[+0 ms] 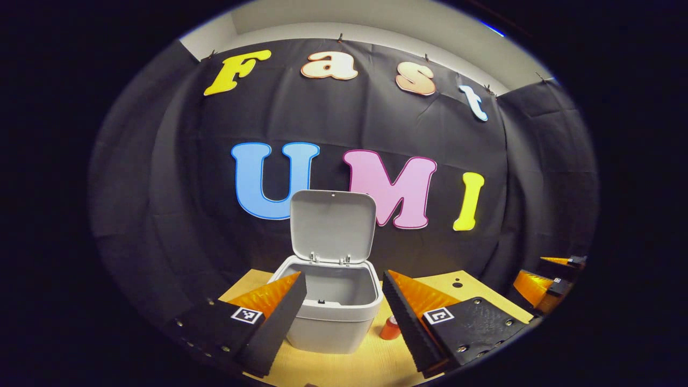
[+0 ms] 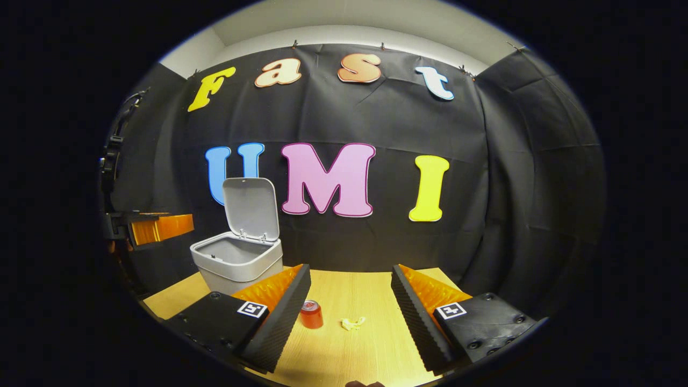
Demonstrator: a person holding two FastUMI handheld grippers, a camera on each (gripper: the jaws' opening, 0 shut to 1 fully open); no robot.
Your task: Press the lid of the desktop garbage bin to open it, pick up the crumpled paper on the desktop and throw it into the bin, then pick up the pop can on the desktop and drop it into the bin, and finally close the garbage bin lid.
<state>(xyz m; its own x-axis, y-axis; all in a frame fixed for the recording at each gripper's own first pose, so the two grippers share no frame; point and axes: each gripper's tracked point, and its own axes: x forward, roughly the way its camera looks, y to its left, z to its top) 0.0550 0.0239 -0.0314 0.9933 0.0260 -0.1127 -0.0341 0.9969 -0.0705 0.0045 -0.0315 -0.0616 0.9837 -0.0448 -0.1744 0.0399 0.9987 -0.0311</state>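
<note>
The grey desktop bin stands on the wooden table with its lid swung up and upright. My left gripper hangs open just in front of the bin, nothing between its fingers. A red pop can stands right of the bin. In the right gripper view the bin sits at the left with its lid up, the can stands in front, and the small crumpled paper lies to its right. My right gripper is open, raised above can and paper.
The wooden table ends at the black cloth wall behind. The right gripper appears at the far right edge of the left gripper view; the left gripper appears at the left edge of the right gripper view, beside the bin.
</note>
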